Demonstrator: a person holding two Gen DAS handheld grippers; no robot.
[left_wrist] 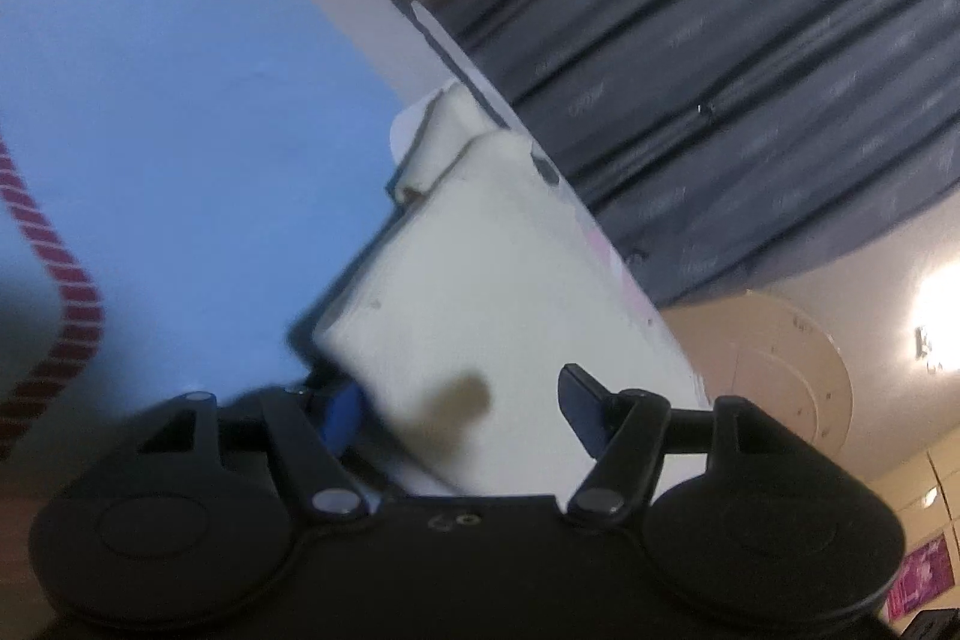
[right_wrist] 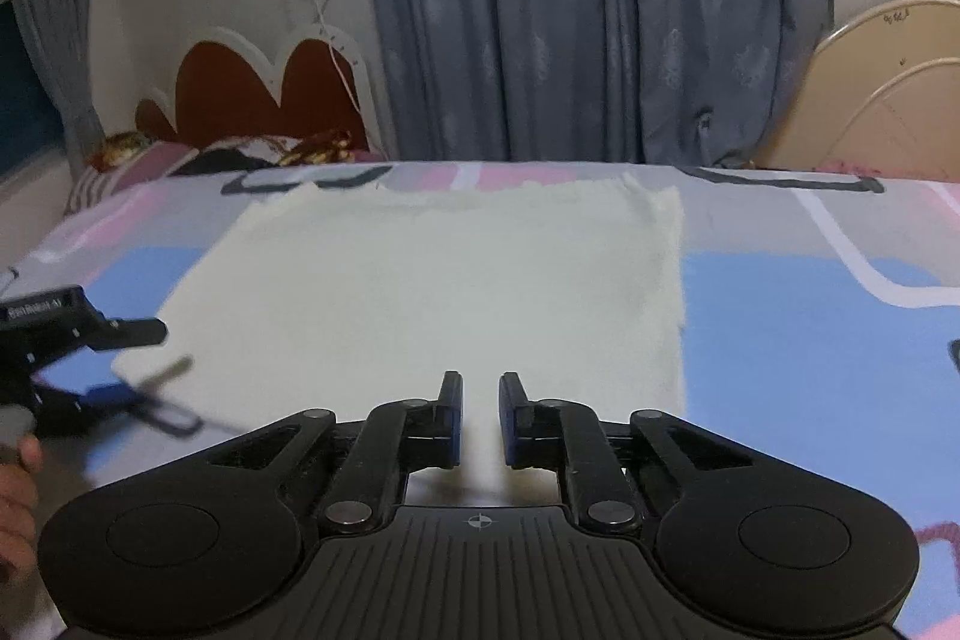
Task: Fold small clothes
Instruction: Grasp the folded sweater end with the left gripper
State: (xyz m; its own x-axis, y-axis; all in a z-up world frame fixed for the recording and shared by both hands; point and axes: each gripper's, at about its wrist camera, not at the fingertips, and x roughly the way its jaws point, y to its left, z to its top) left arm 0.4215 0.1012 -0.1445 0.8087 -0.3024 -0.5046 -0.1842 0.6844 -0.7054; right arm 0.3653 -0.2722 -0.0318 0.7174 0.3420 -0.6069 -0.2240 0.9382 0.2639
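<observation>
A cream-white garment (right_wrist: pixel 456 274) lies spread flat on a bed covered by a patterned sheet (right_wrist: pixel 798 316) in blue, pink, grey and white. In the right wrist view the right gripper (right_wrist: pixel 481 415) sits over the garment's near edge, its jaws parted by a narrow gap with the pale cloth visible between them; nothing is clamped. At the far left of that view the left gripper (right_wrist: pixel 141 370) reaches toward the garment's near left corner, its fingers spread, and a white label on its black body carries small print too blurred to read. The left wrist view is tilted steeply and smeared: the left gripper (left_wrist: pixel 462 412) has its fingers wide apart with the cream cloth (left_wrist: pixel 480 292) lying between them, and whether the cloth is pinched cannot be told. Grey-blue curtains (right_wrist: pixel 600 10) with a faint repeated motif hang behind the bed, beside a red cloud-shaped headboard (right_wrist: pixel 264 94) and a beige chair back (right_wrist: pixel 882 100) bearing small dark marks that cannot be made out.
</observation>
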